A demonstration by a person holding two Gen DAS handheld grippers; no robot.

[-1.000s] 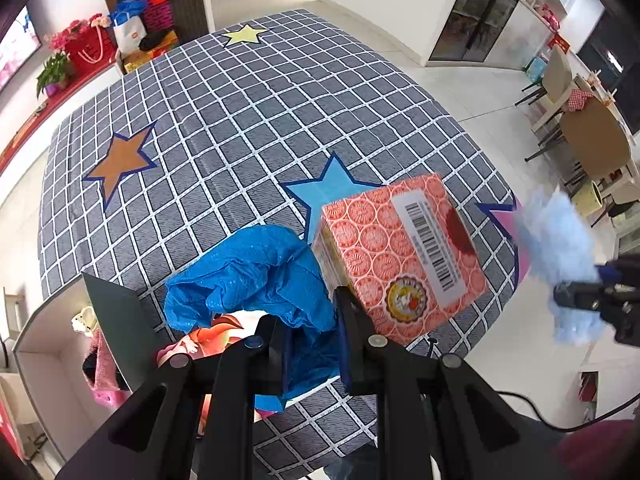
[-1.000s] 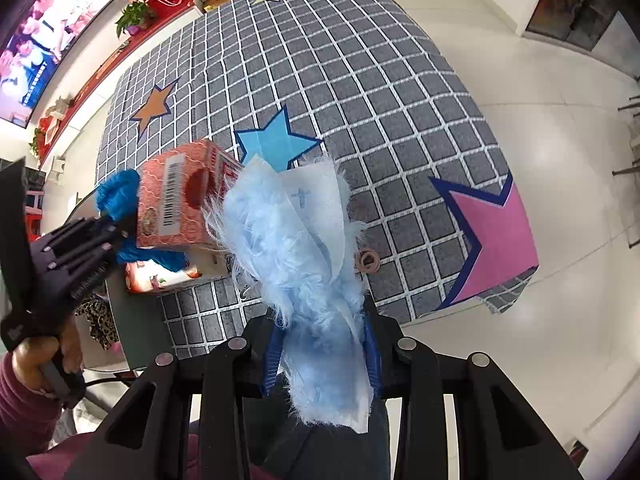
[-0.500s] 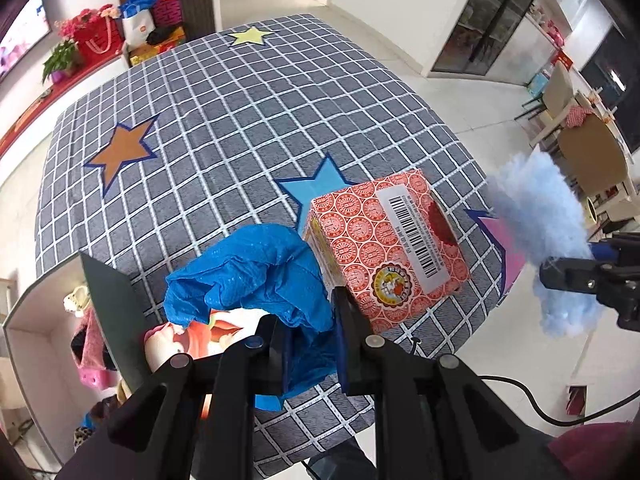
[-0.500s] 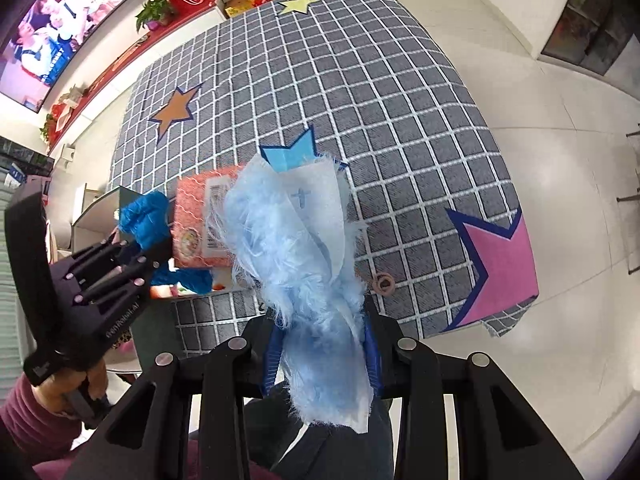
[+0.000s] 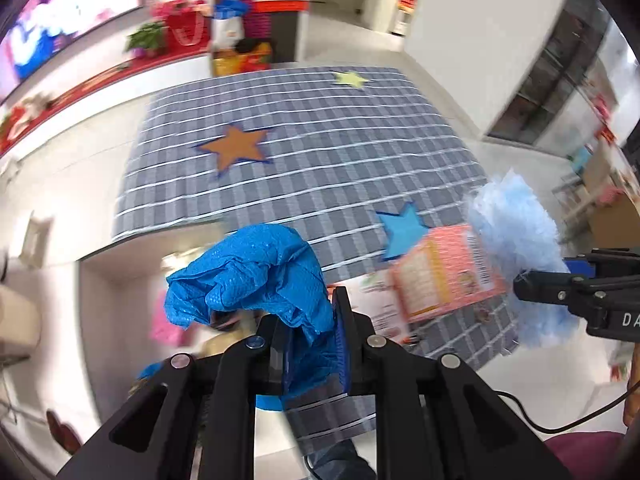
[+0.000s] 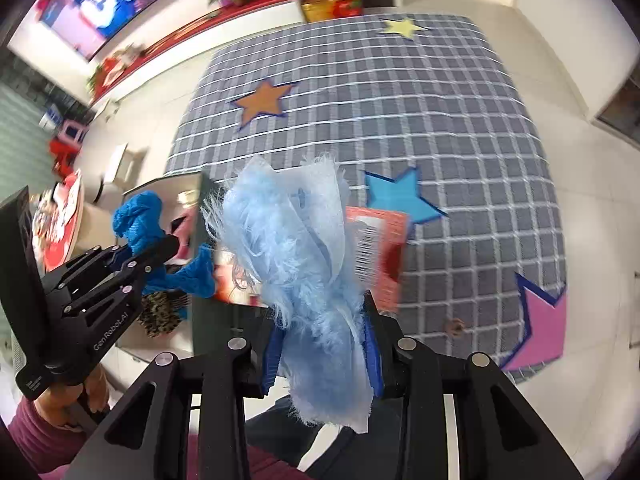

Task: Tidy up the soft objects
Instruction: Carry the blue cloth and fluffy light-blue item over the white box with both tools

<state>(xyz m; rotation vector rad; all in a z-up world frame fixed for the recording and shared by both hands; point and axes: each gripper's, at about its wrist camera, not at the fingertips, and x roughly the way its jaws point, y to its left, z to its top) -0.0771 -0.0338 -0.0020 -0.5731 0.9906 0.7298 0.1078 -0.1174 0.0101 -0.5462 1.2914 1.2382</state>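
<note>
My left gripper (image 5: 310,336) is shut on a crumpled bright blue cloth (image 5: 256,272) and holds it in the air over an open white bin (image 5: 120,320) at the rug's near-left edge. The cloth also shows in the right wrist view (image 6: 138,224). My right gripper (image 6: 322,354) is shut on a fluffy light blue cloth (image 6: 292,248), held up above the rug's near edge. The fluffy cloth also shows at the right of the left wrist view (image 5: 516,236), with the right gripper (image 5: 532,280) on it.
A grey checked rug (image 6: 400,92) with coloured stars covers the floor. An orange-red patterned box (image 5: 444,272) lies on its near edge, beside printed paper. The bin (image 6: 176,196) holds pink and leopard-print soft things. A small ring (image 6: 454,325) lies near the pink star.
Both grippers have swung to the left. The blue cloth has moved off the box and rug toward the open bin. The fluffy cloth has followed leftward, still held.
</note>
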